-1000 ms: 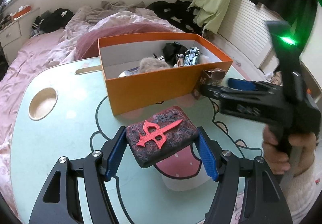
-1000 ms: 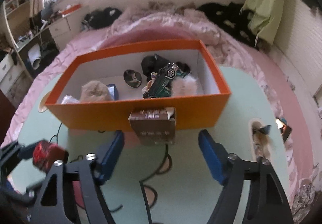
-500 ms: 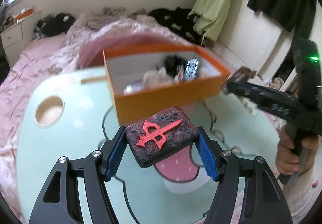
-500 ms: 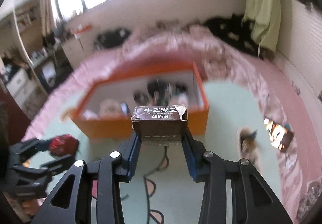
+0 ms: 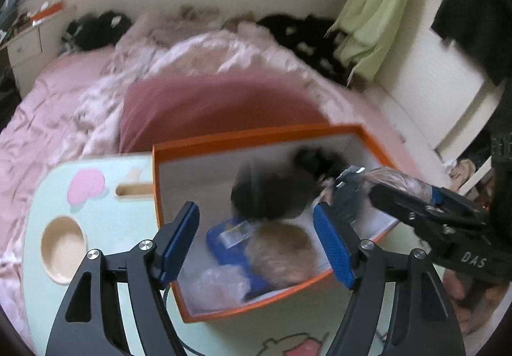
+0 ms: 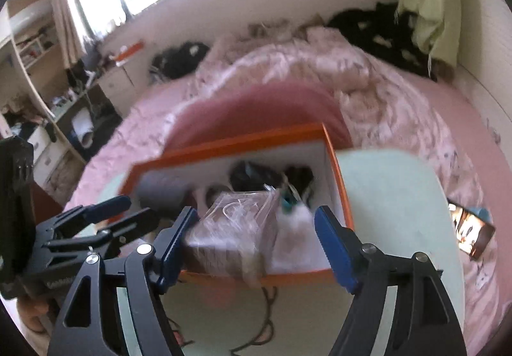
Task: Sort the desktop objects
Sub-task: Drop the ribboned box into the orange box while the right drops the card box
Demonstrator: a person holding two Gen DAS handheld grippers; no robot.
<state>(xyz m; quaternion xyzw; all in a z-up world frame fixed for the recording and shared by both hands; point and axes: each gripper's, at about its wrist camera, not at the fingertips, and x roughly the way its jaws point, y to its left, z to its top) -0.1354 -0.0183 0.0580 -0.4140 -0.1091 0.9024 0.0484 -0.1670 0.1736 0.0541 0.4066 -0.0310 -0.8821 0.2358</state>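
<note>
An orange box (image 5: 256, 308) with a white inside stands on the pale green table (image 5: 105, 215). My left gripper (image 5: 256, 240) is open and empty above the box's near left part. A blurred dark block (image 5: 272, 192) is inside the box below it, near a blue item (image 5: 230, 237) and a fluffy tan ball (image 5: 281, 253). My right gripper (image 6: 252, 244) is open above the box's (image 6: 339, 183) front edge. The brown plastic-wrapped small box (image 6: 236, 234) is between its fingers, leaning on the left one, blurred. Each gripper shows in the other's view, the right one (image 5: 416, 205) and the left one (image 6: 105, 221).
A round cup recess (image 5: 64, 247) and a slot (image 5: 134, 189) are in the table's left part. A pink bed (image 5: 80, 93) lies beyond the table. A phone (image 6: 473, 234) lies on the bed to the right. Shelves and a desk (image 6: 48, 100) stand at far left.
Both grippers moved over the orange box and opened. The dark red-marked block left my left gripper and is in the box. The brown small box is loose between my right fingers.
</note>
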